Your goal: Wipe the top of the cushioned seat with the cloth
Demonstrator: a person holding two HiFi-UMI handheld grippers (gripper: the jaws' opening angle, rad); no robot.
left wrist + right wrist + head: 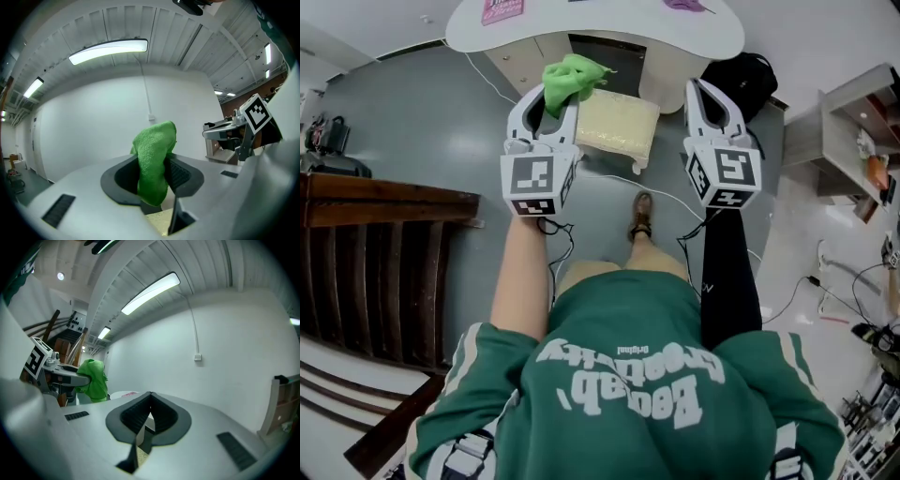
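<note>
Left hand-held gripper [551, 94] is clamping the green cloth [572, 77], holding it by the left edge of the cushioned seat [619, 127], seemingly not yet touching it. Right hand-held gripper [705, 89] is idling, pinched closed on nothing. Step: approaching; next, lowering the cloth flat onto the cushion

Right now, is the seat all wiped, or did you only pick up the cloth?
Done: the green cloth is picked up; the left gripper is shut on it. In hand: the cloth is held up by the cushioned seat, and it seems not to be pressed onto it. Left: wiping the seat's top; I can't tell if any of it is wiped. The right gripper is shut on nothing.
</note>
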